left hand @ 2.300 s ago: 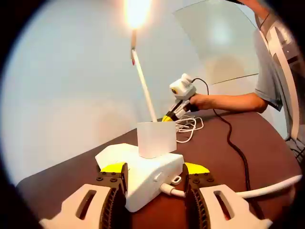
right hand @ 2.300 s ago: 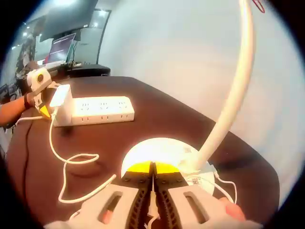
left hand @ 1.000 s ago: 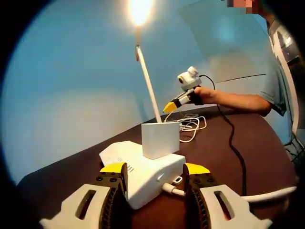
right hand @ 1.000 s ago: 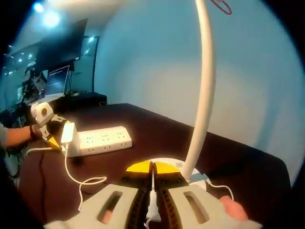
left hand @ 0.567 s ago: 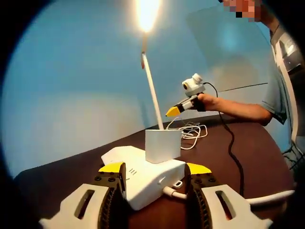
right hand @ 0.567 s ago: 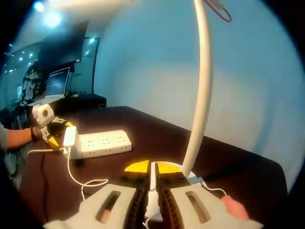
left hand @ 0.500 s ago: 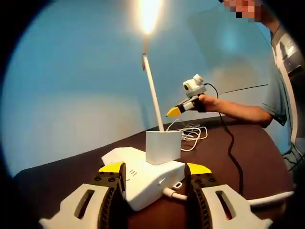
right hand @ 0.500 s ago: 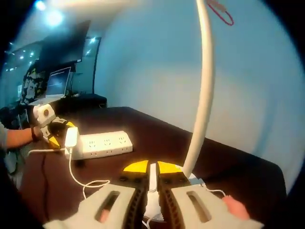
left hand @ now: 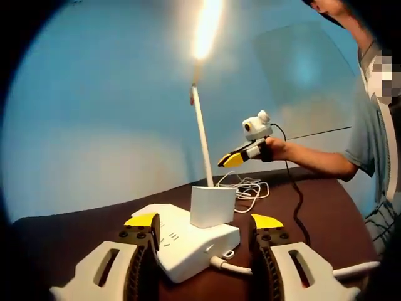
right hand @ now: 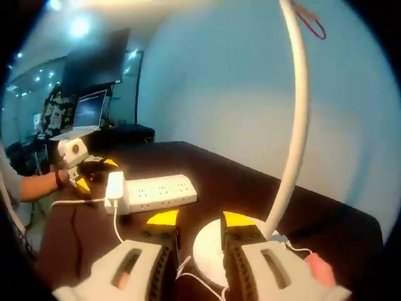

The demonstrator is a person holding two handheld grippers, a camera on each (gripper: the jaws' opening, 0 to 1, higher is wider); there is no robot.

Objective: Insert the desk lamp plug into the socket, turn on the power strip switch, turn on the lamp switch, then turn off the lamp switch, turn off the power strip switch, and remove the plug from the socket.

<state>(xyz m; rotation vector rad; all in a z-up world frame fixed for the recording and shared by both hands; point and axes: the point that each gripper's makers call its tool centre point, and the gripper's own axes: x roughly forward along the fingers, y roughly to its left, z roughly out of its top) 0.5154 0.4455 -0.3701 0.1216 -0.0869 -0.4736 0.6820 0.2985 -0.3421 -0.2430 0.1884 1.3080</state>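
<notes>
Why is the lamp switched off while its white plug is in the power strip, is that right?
Not quite. The lamp is on: in the left gripper view its head glows bright above the white stem. The rest holds: the white plug sits in the power strip.

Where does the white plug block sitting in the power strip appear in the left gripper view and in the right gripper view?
Left gripper view: the plug block stands upright on the power strip, lower centre, between the left claw's jaws.
Right gripper view: the plug block is left of centre, at the strip's near end.
Shared landmark: the lamp's white stem.
</notes>
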